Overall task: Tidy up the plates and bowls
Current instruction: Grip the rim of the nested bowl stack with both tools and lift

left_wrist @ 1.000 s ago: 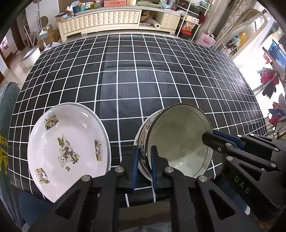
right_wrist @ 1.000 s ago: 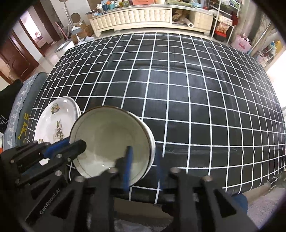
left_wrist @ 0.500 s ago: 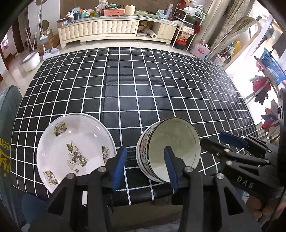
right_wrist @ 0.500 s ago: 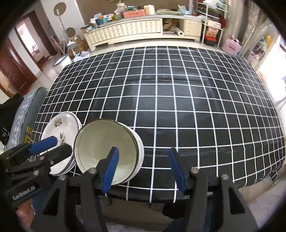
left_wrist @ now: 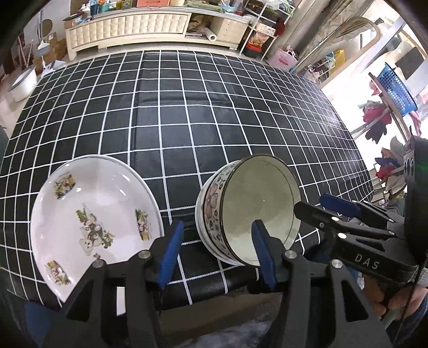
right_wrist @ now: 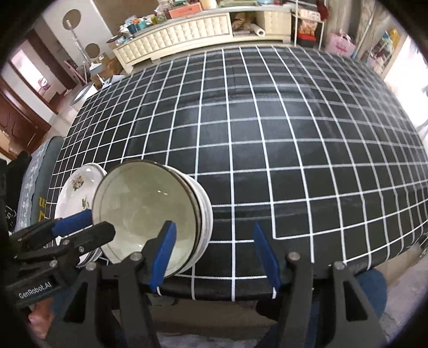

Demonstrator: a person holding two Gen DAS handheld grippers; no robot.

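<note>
Left gripper [left_wrist: 218,251] spread wide and holding nothing, right gripper [right_wrist: 214,253] likewise agape — both at the near table edge, stacked bowls [left_wrist: 248,211] nested with the top one bare inside, plates [left_wrist: 91,214] piled just beside, black grid tablecloth [left_wrist: 187,120] beyond, cream sideboard [left_wrist: 128,25] farthest.

the left tool [left_wrist: 216,251] covers the lower edge of the plates [left_wrist: 88,214] and the near rim of the bowls [left_wrist: 256,208]. in the right wrist view the bowls [right_wrist: 144,211] hide most of the plates [right_wrist: 77,184], and how many of either are stacked cannot be told. the bench [right_wrist: 267,133] front edge is masked by the right tool [right_wrist: 214,254]. clutter on the far cabinet [left_wrist: 128,24] is too small to identify.
</note>
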